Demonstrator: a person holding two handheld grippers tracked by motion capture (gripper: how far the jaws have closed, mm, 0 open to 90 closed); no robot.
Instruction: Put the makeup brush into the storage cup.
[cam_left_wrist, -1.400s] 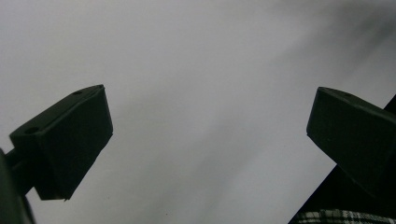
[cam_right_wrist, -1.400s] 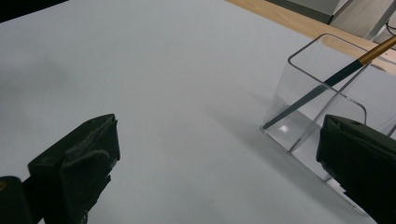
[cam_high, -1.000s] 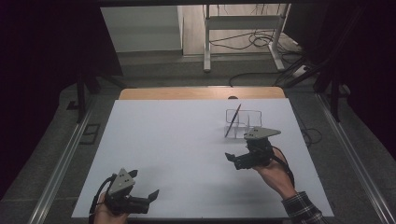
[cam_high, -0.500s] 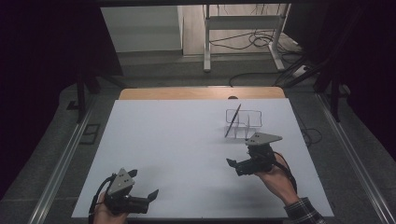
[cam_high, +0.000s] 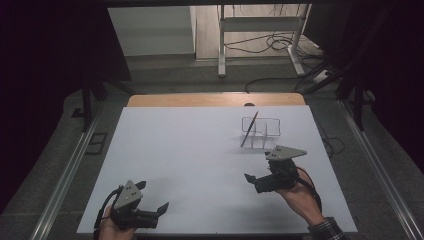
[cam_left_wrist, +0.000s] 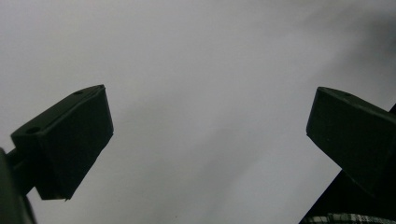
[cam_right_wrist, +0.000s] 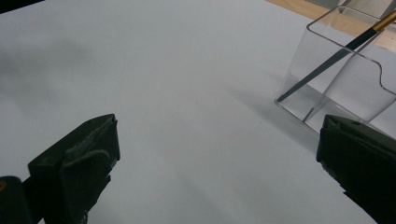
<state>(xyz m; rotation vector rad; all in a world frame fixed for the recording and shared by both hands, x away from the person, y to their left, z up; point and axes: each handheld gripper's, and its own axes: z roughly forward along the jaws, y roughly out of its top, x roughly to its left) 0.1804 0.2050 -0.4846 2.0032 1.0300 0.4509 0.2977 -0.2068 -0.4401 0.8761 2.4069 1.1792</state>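
Observation:
A clear plastic organiser (cam_high: 261, 132) with compartments stands on the white table (cam_high: 190, 150) at the right rear. A thin dark pencil-like stick (cam_high: 249, 129) with a gold end leans in its left compartment. My right gripper (cam_high: 253, 182) hovers in front of the organiser, apart from it, open and holding nothing. The right gripper view has the organiser (cam_right_wrist: 348, 86) and the stick (cam_right_wrist: 327, 63) at upper right, beyond the open right gripper (cam_right_wrist: 217, 149). At the front left edge my left gripper (cam_high: 152, 196) is open over bare table, and the left gripper (cam_left_wrist: 210, 121) has nothing between its jaws.
A wooden strip (cam_high: 215, 99) borders the table's far edge. Beyond it are a metal stand (cam_high: 260, 30) and cables on the floor. Rails run along both sides of the table. A plaid sleeve (cam_left_wrist: 355, 218) appears at the lower right of the left gripper view.
My right gripper has drawn back toward the table's front edge, farther from the organiser. The left gripper has stayed where it was.

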